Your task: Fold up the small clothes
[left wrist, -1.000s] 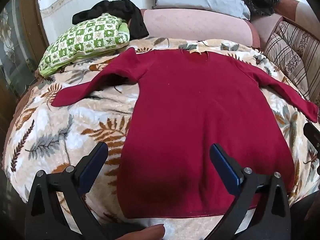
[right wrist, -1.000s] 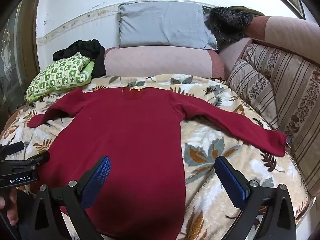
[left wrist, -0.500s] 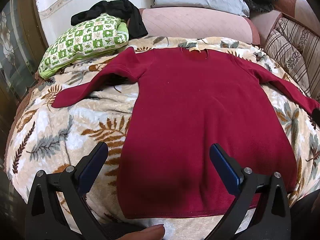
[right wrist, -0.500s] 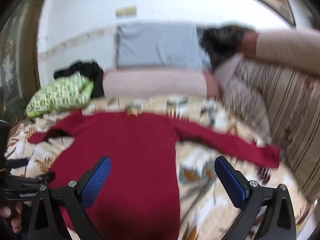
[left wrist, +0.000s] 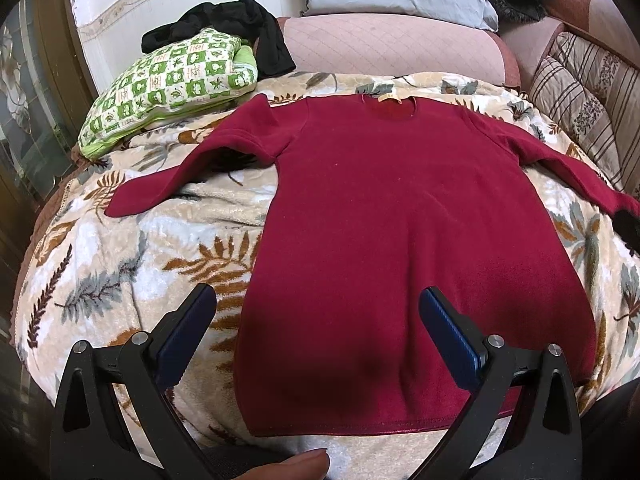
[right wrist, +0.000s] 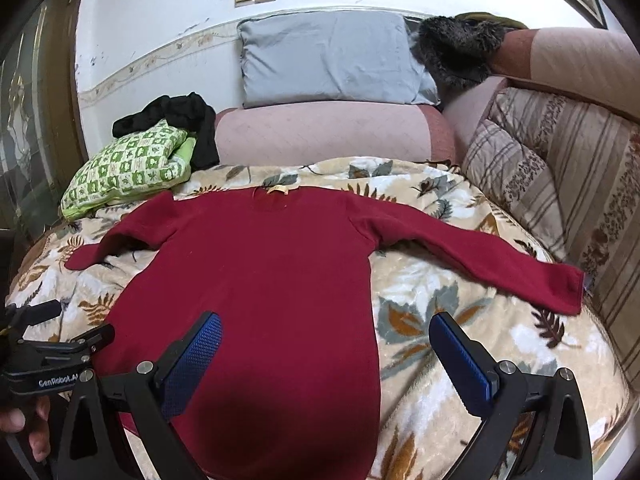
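Ahead, spread flat, hem nearest and collar farthest: red sweater (left wrist: 404,232), straight beyond spread, empty left gripper (left wrist: 316,340) (right gripper (right wrist: 324,360) likewise released, nearer right sleeve (right wrist: 492,264)).

Plenty of open leaf-print fleece blanket (left wrist: 132,248) on both sides of the flat dark red long-sleeved top (left wrist: 400,220), so both sleeves are easy to reach. Far left corner is blocked by a green-and-white checked cushion (left wrist: 168,88) with a black garment (left wrist: 240,20) piled on it. The striped sofa cushion (right wrist: 560,184) crowds the right sleeve's cuff.
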`<state>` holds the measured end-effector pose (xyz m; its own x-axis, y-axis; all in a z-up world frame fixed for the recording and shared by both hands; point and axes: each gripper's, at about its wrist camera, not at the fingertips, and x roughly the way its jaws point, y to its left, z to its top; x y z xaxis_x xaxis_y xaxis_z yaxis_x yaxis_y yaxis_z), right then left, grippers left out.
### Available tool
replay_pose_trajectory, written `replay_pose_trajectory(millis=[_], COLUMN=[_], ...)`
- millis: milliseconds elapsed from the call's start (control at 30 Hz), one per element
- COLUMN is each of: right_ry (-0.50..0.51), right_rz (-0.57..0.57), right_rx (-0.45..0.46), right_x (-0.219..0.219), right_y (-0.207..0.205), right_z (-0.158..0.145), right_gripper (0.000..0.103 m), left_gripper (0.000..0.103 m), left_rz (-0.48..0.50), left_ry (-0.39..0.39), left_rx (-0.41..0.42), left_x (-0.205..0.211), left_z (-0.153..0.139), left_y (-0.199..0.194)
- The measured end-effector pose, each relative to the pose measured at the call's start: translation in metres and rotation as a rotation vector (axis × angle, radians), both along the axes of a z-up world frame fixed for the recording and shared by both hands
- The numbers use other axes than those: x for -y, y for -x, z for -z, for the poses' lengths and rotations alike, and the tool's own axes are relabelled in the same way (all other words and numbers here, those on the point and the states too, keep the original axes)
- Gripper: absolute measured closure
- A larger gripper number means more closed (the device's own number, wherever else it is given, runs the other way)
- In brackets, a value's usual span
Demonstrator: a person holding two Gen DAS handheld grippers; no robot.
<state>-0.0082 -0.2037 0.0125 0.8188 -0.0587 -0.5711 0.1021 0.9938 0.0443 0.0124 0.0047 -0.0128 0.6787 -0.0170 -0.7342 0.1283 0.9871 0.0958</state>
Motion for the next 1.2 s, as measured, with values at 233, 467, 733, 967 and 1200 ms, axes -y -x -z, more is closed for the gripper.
replay_pose_trajectory(millis=[233, 467, 733, 967, 1200], right_ry=[0.084, 0.041, 0.094, 0.094, 0.068], right_rz=[-0.029, 0.034, -0.011, 0.003, 0.044], right_rx=[0.039, -0.12, -0.099, -0.124, -0.136], right_x=[0.014, 0.028, 0.02, 0.023, 0.031], right_y=[-0.054, -0.073, -0.068, -0.07, -0.07], right_z=[-0.031, 0.011, 0.015, 0.024, 0.024], right_gripper=[0.0, 0.002, 0.002, 0.002, 0.002], left_gripper=[0.001, 0.001, 0.001, 0.001, 0.001], left_rz=[-0.006, -0.007, -0.004, -0.007, -0.009], left_ry=[-0.011, -0.028, -0.049, -0.047, -0.043], left_rx=[0.003, 0.002, 0.003, 0.002, 0.002], left_x=[0.0, 0.002, 0.006, 0.005, 0.005], left_z=[-0.002, -0.001, 0.0, -0.001, -0.001], left_y=[0.002, 0.003, 0.003, 0.003, 0.004])
